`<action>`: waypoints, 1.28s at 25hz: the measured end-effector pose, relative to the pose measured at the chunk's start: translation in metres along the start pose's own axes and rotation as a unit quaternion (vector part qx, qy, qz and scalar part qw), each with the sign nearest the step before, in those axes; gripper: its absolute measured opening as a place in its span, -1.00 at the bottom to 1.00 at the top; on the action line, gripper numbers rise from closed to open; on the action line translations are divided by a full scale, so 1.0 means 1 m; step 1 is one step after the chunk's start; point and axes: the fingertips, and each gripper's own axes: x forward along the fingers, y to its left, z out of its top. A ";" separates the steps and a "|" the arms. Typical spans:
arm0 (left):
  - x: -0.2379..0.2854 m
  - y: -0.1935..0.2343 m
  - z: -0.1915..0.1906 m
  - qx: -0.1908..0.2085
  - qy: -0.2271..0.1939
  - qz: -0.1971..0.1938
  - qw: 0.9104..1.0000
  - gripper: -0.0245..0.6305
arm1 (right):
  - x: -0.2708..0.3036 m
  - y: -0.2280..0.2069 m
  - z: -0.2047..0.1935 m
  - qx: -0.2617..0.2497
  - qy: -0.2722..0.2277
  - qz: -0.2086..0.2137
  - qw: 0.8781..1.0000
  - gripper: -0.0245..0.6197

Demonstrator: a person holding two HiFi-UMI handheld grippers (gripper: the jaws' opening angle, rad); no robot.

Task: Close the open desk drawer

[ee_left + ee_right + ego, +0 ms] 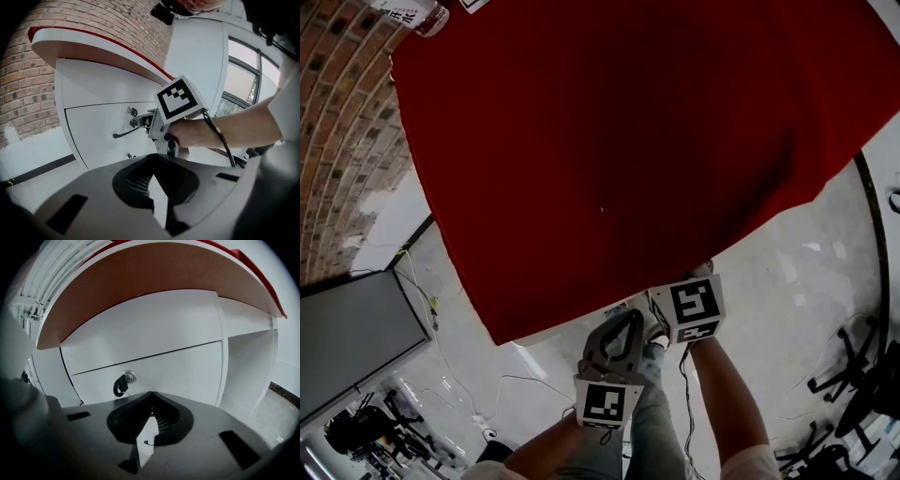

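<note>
**Both grippers shut and empty at the drawer front**

The left gripper (153, 160) has its fingers closed tip to tip, with nothing between them. It hangs back from the desk (609, 141) and touches nothing. The right gripper (151, 398) is also closed at the tips and holds nothing. Seen from the left gripper view, its tips sit right up against the white drawer (187, 371), just beside the lock (127, 377). Whether they actually press on the front cannot be told. A hand (185, 133) wraps that gripper's grip.

The drawer sits under the near edge of the red desk top, below a plain white panel. A thin dark seam separates the two. Its front looks about level with the panel around it, and no view shows whether a gap is left.

The only print is on the label of a bottle (417, 14) at the far left corner of the desk top, and it is too small to read. Each gripper's cube carries black-and-white square patterns, not words.

By count there are two grippers and one drawer front. There is one lock, with one dark-headed key (119, 386) hanging from it, and one bottle.
</note>
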 end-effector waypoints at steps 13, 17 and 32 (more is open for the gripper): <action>-0.003 -0.001 -0.001 -0.002 -0.002 0.015 1.000 -0.90 | 0.000 -0.001 -0.001 -0.009 0.002 0.000 1.000 -0.93; -0.005 -0.004 0.001 -0.002 -0.007 0.017 1.000 -0.90 | -0.011 0.000 0.000 -0.020 0.006 0.002 1.000 -0.93; -0.040 -0.033 0.094 0.029 -0.072 0.026 0.997 -0.90 | -0.139 -0.002 0.021 0.048 0.016 -0.051 0.997 -0.93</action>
